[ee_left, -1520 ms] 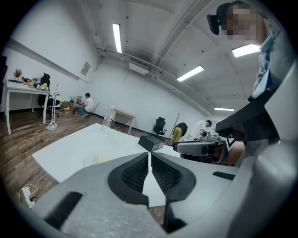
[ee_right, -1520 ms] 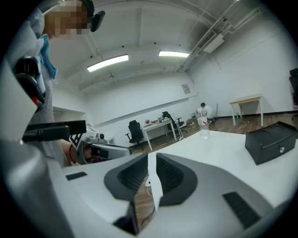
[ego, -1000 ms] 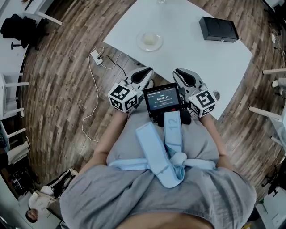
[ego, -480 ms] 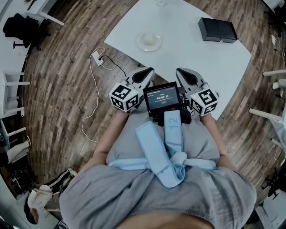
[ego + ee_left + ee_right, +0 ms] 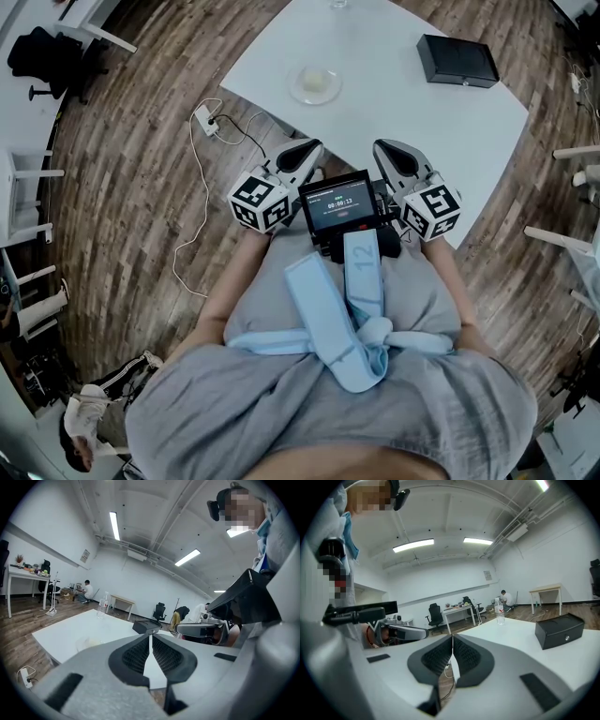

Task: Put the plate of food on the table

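A pale plate of food (image 5: 314, 84) sits on the white table (image 5: 394, 94), near its left edge; in the left gripper view the plate (image 5: 89, 643) shows faintly on the table top. My left gripper (image 5: 307, 150) and right gripper (image 5: 390, 150) are held close to my chest, short of the table's near edge, either side of a small screen (image 5: 338, 204). Both have their jaws pressed together with nothing between them. The plate lies well ahead of both grippers.
A black box (image 5: 458, 62) rests on the table's far right, also seen as a black box (image 5: 559, 629) in the right gripper view. A water bottle (image 5: 500, 611) stands on the table. A white cable and power strip (image 5: 204, 120) lie on the wood floor at left. Chairs and desks ring the room.
Both grippers have stayed almost still, the right one drifting slightly right. The screen's timer has advanced.
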`<state>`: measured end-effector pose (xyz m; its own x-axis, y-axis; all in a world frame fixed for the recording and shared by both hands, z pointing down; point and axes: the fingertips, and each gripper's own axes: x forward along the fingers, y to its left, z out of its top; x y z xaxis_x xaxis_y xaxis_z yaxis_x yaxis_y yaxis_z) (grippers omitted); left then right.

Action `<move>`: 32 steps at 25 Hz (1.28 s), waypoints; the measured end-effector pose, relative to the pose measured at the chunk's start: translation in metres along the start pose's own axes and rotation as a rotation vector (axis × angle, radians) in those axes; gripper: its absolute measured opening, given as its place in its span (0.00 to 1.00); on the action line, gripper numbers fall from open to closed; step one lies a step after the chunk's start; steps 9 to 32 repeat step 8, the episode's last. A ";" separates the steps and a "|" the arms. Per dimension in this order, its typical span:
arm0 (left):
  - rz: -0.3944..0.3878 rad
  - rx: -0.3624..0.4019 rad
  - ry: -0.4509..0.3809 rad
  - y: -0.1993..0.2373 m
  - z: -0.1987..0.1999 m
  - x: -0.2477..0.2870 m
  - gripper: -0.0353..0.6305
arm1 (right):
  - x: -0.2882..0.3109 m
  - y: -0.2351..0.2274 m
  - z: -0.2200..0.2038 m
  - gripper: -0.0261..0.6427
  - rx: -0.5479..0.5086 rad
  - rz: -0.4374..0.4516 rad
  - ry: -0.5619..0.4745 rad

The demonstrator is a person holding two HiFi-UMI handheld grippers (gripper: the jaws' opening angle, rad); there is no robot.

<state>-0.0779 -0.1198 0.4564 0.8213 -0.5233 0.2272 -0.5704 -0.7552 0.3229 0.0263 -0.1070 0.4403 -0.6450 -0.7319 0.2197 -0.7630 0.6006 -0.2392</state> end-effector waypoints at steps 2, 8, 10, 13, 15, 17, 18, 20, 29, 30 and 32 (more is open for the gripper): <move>0.001 -0.001 -0.003 -0.006 -0.001 0.000 0.10 | -0.007 0.000 -0.001 0.09 -0.001 -0.001 0.000; -0.008 0.004 -0.007 -0.017 -0.002 -0.002 0.10 | -0.016 0.006 -0.002 0.09 -0.010 -0.002 0.000; -0.008 0.004 -0.007 -0.017 -0.002 -0.002 0.10 | -0.016 0.006 -0.002 0.09 -0.010 -0.002 0.000; -0.008 0.004 -0.007 -0.017 -0.002 -0.002 0.10 | -0.016 0.006 -0.002 0.09 -0.010 -0.002 0.000; -0.008 0.004 -0.007 -0.017 -0.002 -0.002 0.10 | -0.016 0.006 -0.002 0.09 -0.010 -0.002 0.000; -0.008 0.004 -0.007 -0.017 -0.002 -0.002 0.10 | -0.016 0.006 -0.002 0.09 -0.010 -0.002 0.000; -0.008 0.004 -0.007 -0.017 -0.002 -0.002 0.10 | -0.016 0.006 -0.002 0.09 -0.010 -0.002 0.000; -0.008 0.004 -0.007 -0.017 -0.002 -0.002 0.10 | -0.016 0.006 -0.002 0.09 -0.010 -0.002 0.000; -0.008 0.004 -0.007 -0.017 -0.002 -0.002 0.10 | -0.016 0.006 -0.002 0.09 -0.010 -0.002 0.000; -0.008 0.004 -0.007 -0.017 -0.002 -0.002 0.10 | -0.016 0.006 -0.002 0.09 -0.010 -0.002 0.000; -0.008 0.004 -0.007 -0.017 -0.002 -0.002 0.10 | -0.016 0.006 -0.002 0.09 -0.010 -0.002 0.000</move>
